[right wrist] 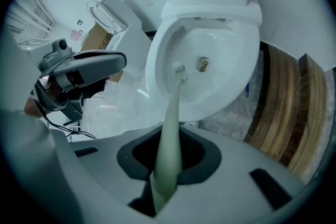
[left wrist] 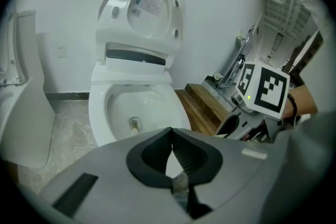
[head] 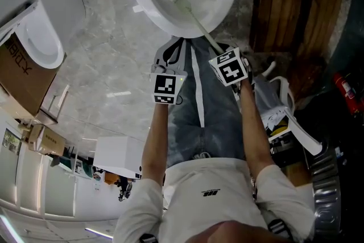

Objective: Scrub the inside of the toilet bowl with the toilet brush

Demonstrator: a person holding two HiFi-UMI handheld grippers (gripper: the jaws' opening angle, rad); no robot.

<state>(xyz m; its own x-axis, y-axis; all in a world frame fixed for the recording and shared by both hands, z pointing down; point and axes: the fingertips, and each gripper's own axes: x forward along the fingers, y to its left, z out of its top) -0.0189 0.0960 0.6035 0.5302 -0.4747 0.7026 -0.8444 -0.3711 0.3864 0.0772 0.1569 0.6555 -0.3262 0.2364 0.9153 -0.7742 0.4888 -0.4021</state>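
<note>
Toilet brush [right wrist: 173, 123] head sits inside the toilet bowl [right wrist: 231, 65], just short of the drain. Handle runs back to ur right hand-held gripper [right wrist: 167, 178], which pinches it. Ur left hand-held gripper [left wrist: 171, 162] is pressed together w/ nothing in it, near the right one, in front of the bowl.

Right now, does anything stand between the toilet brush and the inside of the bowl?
Nothing visible does. The lid is raised, and the toilet brush, clamped in the right gripper, has its head past the rim, inside the toilet bowl.
</note>
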